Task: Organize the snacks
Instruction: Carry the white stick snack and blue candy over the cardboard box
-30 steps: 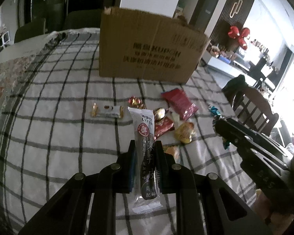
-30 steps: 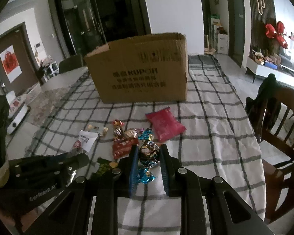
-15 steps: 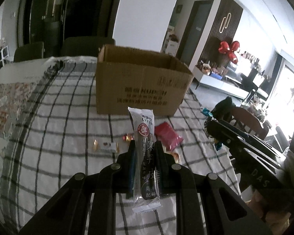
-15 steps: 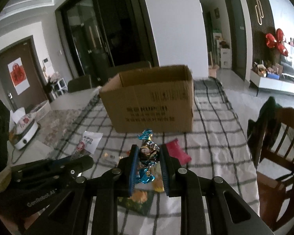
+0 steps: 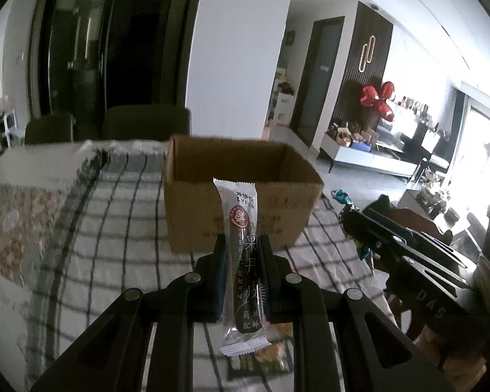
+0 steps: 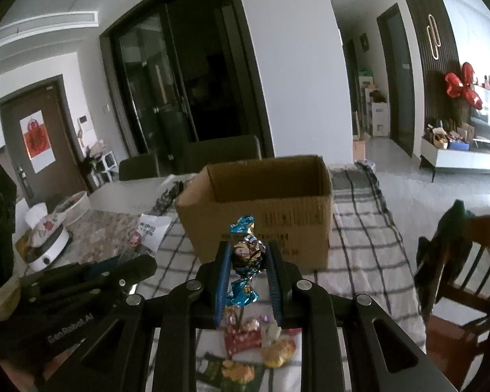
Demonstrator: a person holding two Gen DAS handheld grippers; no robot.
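Note:
My left gripper point(image 5: 242, 245) is shut on a long white snack bar wrapper point(image 5: 243, 261) and holds it upright, above the table, in front of the open cardboard box point(image 5: 238, 196). My right gripper point(image 6: 247, 253) is shut on a blue and gold foil candy point(image 6: 246, 254), also raised in front of the box point(image 6: 268, 209). Each gripper shows in the other's view: the right one point(image 5: 346, 219) at the right, the left one point(image 6: 147, 266) at the lower left. Loose snacks point(image 6: 254, 339) lie on the checked tablecloth below.
The checked tablecloth point(image 5: 121, 228) covers the table. A wooden chair point(image 6: 467, 261) with a dark garment stands at the right. A white appliance point(image 6: 49, 245) sits on the floral cloth at the left. Dark chairs point(image 5: 147, 121) stand behind the table.
Both grippers have risen and tilted up with their snacks. The box's open top now shows, and the loose snacks on the table have dropped low in view.

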